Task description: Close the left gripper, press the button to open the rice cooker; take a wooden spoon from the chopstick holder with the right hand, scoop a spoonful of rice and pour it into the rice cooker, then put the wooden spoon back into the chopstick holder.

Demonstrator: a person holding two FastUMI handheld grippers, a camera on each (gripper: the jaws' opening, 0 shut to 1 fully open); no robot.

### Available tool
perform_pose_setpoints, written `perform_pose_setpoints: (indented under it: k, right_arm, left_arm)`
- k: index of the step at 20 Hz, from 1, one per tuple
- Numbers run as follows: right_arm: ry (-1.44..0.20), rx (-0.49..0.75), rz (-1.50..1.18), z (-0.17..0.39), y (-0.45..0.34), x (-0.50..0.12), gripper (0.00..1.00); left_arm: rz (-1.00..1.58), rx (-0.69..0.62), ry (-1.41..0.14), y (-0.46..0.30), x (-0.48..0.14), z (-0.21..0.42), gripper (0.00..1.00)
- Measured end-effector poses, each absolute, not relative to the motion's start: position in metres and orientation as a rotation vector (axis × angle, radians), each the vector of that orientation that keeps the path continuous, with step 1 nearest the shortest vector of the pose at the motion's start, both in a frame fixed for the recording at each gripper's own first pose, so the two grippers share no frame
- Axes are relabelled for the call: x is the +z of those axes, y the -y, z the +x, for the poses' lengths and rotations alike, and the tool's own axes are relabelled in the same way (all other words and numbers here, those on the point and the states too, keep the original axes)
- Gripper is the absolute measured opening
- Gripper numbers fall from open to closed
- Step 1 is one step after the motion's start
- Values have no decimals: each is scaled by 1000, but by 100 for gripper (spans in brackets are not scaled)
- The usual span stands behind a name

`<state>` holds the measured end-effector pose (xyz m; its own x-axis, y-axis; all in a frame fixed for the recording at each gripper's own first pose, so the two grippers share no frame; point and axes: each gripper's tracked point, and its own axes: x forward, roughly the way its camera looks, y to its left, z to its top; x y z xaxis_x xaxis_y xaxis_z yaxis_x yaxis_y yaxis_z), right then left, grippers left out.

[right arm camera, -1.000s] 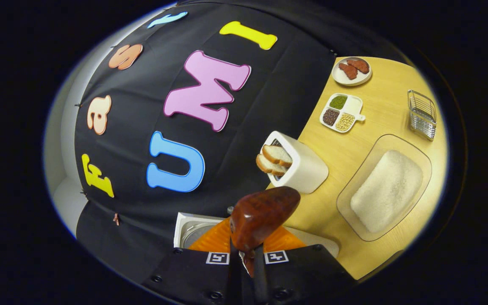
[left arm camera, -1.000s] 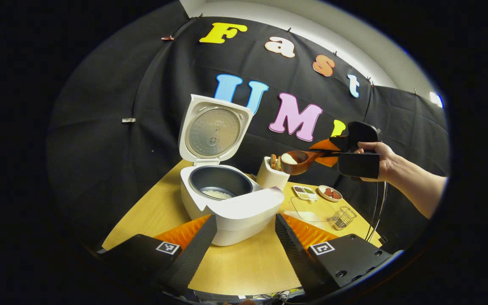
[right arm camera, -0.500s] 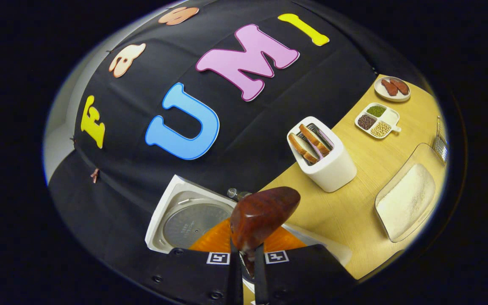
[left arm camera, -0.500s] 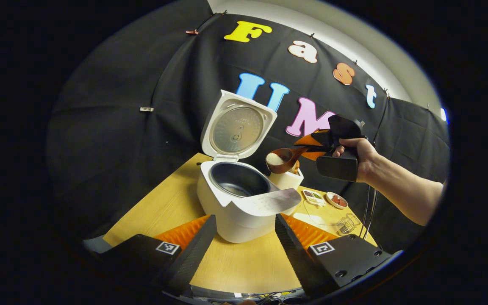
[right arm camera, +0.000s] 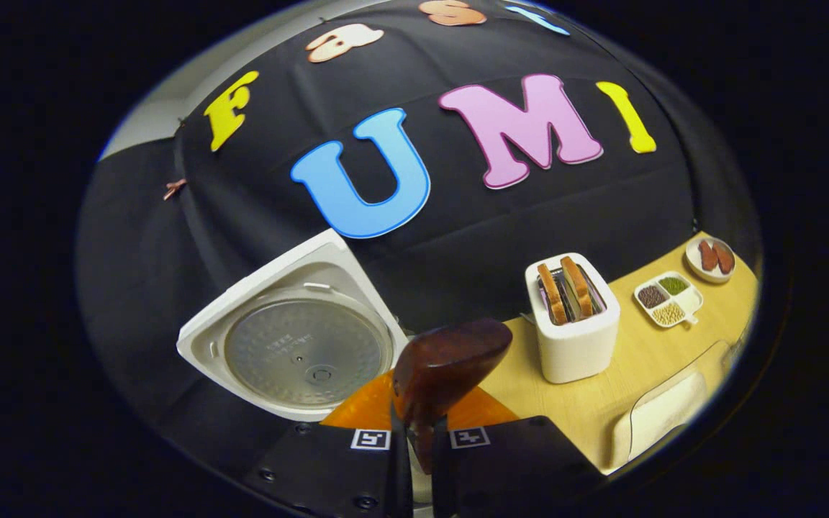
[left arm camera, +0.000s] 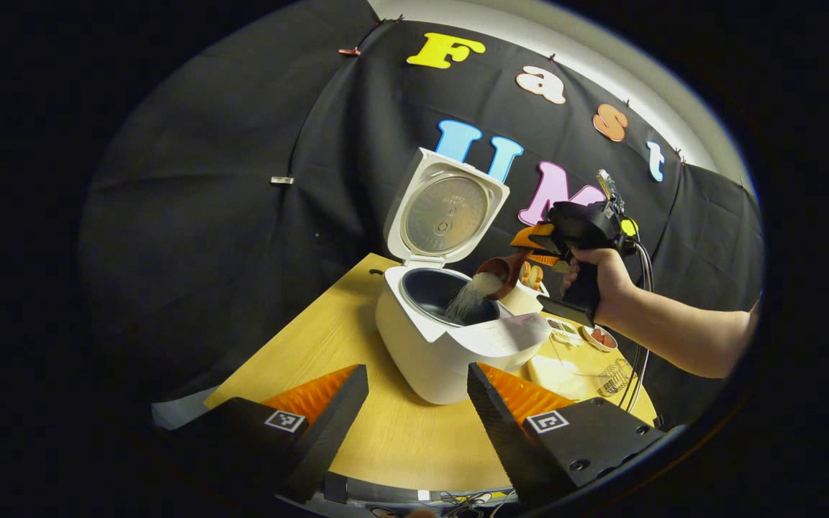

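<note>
The rice cooker [left arm camera: 450, 338] is standing on the wooden worktop [left arm camera: 328, 352] with its lid [left arm camera: 447, 212] swung fully up, showing the round metal inner plate. Its dark inner pot [left arm camera: 436, 291] is open to view, and a stream of white rice [left arm camera: 466, 301] is falling into it from the wooden spoon [left arm camera: 499, 273], which is tilting bowl-down over the cooker's far right rim. The right gripper [left arm camera: 540, 248], held in a person's hand [left arm camera: 598, 284], is clamping the spoon's handle between its jaws; in the right gripper view the two fingers are sitting pressed together on the handle with the spoon's rounded back [right arm camera: 450, 363] rising just ahead of them, and the cooker's raised lid [right arm camera: 292, 345] is lying to the left of the spoon.

The left gripper [left arm camera: 414, 403] is hanging in front of the cooker, its jaws spread wide apart and holding nothing.

Beyond the cooker, on its right, a white toaster [right arm camera: 574, 324] is carrying two bread slices [right arm camera: 564, 289] upright in its slots. Farther right of the cooker, a white divided dish [right arm camera: 668, 298] is holding green, dark and pale grains in separate compartments, a small round plate [right arm camera: 711, 257] is holding reddish-brown pieces, and a clear tray [right arm camera: 663, 417] is holding a heap of white rice. The small markings on the lid's inner plate are too fine to read.
</note>
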<state>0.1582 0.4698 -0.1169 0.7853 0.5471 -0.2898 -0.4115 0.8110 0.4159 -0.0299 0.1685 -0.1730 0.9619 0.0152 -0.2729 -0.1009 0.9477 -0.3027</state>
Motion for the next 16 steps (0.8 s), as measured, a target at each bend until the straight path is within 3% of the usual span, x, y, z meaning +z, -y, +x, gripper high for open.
perform_pose_setpoints:
  k: [16]
  right_arm:
    - [-85, 877, -247, 99, -509, -119, 15]
  left_arm:
    - [-254, 48, -266, -160, -174, -22, 96]
